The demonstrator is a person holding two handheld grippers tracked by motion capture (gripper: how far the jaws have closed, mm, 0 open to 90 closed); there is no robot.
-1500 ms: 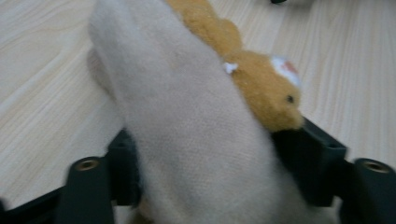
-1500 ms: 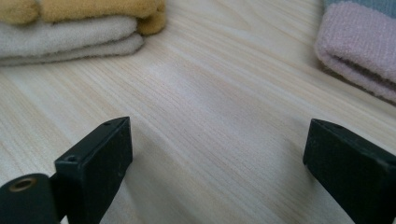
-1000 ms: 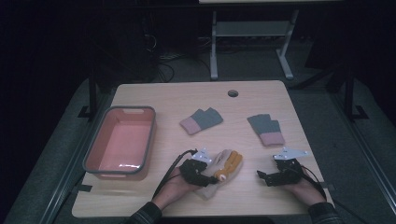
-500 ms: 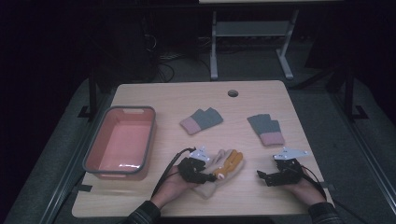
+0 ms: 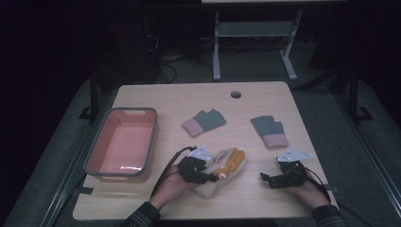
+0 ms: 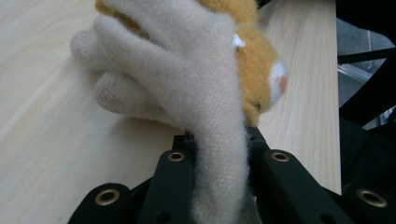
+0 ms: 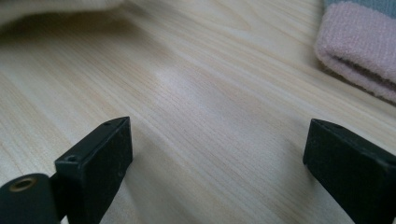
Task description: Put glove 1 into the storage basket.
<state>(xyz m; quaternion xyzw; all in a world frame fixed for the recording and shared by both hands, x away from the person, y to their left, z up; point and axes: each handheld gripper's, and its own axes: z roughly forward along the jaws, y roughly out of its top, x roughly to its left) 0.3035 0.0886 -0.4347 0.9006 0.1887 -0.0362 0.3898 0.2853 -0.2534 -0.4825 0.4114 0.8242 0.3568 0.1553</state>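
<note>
A fuzzy cream and orange glove lies near the table's front edge, left of centre. My left gripper is shut on it. In the left gripper view the cream cuff is pinched between the two black jaws, which have just been closing on it, and the glove's fingers spread out ahead. To the right my right gripper rests low on the table, open. Between its jaws there is bare wood. A pink cuff lies beyond it on the right.
A pink tub with a grey rim stands at the left of the table. Two grey mitts with pink cuffs lie mid-table, one at centre and one to the right. A cable hole is near the far edge.
The left gripper has shifted slightly and tightened on the cream glove. The right gripper has stayed where it was.
</note>
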